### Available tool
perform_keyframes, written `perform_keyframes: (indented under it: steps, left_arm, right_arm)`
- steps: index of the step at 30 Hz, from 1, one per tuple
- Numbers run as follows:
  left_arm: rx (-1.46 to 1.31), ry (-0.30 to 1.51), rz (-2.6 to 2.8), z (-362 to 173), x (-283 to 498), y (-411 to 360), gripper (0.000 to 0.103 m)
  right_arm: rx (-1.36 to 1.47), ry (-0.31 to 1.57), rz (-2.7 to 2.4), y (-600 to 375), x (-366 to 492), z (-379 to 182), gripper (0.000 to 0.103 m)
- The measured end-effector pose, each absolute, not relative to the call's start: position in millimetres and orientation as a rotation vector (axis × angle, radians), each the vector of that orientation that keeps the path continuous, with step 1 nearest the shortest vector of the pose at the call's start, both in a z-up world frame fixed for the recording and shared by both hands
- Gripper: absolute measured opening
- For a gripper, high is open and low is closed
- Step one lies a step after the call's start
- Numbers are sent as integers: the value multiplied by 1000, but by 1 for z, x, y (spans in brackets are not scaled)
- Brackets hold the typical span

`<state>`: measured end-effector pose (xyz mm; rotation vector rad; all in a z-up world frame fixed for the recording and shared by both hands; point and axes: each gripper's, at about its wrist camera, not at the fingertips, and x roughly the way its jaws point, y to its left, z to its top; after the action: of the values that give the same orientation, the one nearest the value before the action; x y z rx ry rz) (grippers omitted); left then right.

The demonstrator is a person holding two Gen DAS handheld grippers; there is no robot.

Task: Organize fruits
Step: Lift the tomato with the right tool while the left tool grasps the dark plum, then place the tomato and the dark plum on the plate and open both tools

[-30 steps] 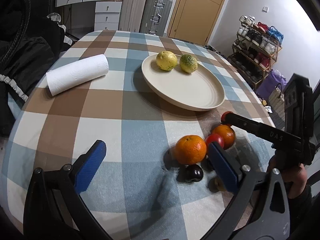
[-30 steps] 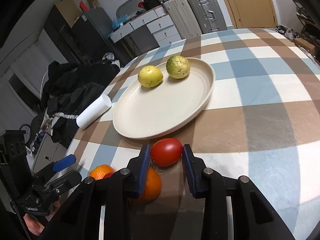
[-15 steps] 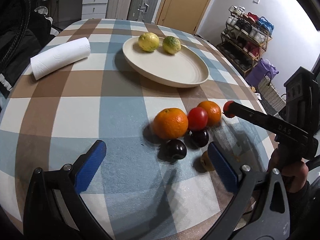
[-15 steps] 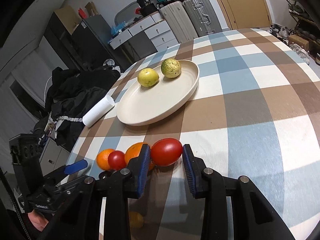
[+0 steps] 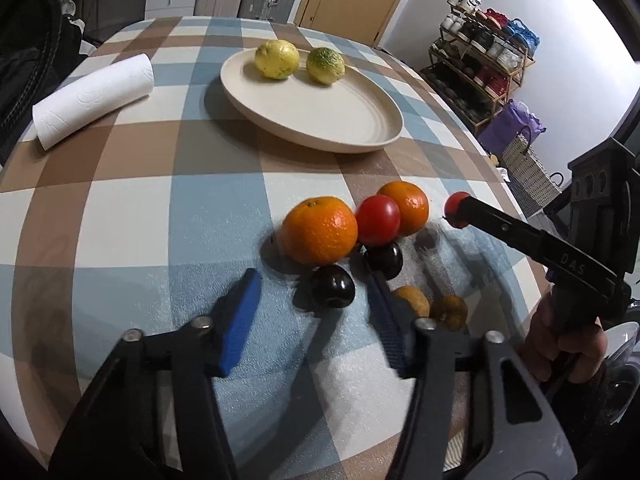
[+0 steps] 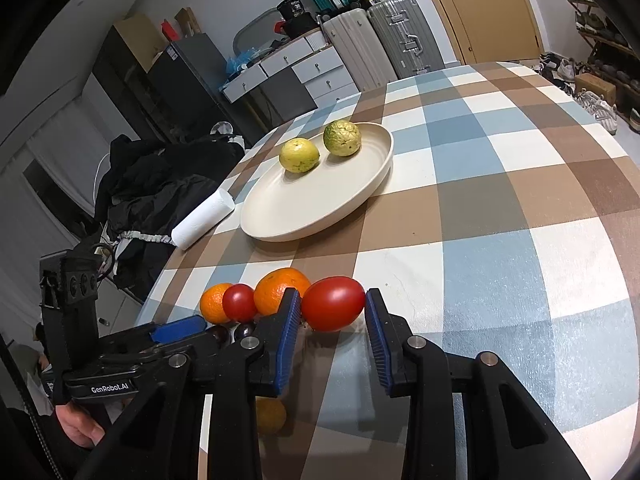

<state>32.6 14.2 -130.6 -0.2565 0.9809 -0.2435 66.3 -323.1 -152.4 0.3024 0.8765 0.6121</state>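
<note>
The left hand-held gripper [image 5: 312, 312] has just been narrowing its jaws from wide apart to a moderate gap, and a dark plum [image 5: 332, 286] now sits between its blue pads [image 5: 240, 312], near the tips. From the left wrist view I cannot see either pad touching the plum, so I judge the grasp as under way but not made. The right hand-held gripper [image 6: 333, 314] has not changed its grip: its pads clamp a red tomato [image 6: 333, 309], carried clear of the worktop [image 6: 500, 208] (its shadow lies below it). Compared with a second ago, the plate [image 6: 280, 224] lies farther ahead of the right hand-held gripper, so the tomato has drawn away from it rather than toward it.

For the task, this suggests both hands are busy at once: one fruit is in hand and a second is about to be taken, while the plate ahead carries only a yellow citrus [image 5: 277, 59] and a greenish citrus [image 5: 325, 66].

Just ahead of the left jaws sit a large orange [image 5: 320, 229], a second tomato [image 5: 378, 220], a smaller orange [image 5: 406, 206] and another plum [image 5: 384, 258]. Two small brownish-yellow fruits [image 5: 448, 312] beside the right-side pad are partly hidden, and their kind is hard to tell.
</note>
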Motion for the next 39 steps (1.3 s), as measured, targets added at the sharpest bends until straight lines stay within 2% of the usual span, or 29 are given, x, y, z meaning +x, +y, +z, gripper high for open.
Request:
perform_keyframes:
  steps: [4, 5, 14, 22, 29, 39]
  left_arm:
    - [-241, 994, -268, -132, 34, 10, 31]
    - [-246, 1002, -291, -132, 35, 8, 23]
    - [-252, 986, -354, -122, 32, 7, 22]
    - [-361, 924, -408, -89, 46, 31, 22]
    - [-345, 844, -376, -59, 82, 51, 23]
    - [-353, 800, -323, -48, 157, 73, 23]
  right_arm:
    - [308, 885, 612, -325, 67, -154, 34]
    - [311, 886, 610, -326, 67, -155, 34]
    - [306, 890, 608, -325, 66, -154, 34]
    - [299, 880, 612, -323, 76, -149, 34]
    - [321, 831, 641, -324, 92, -136, 34]
    - [297, 772, 712, -302, 140, -103, 34]
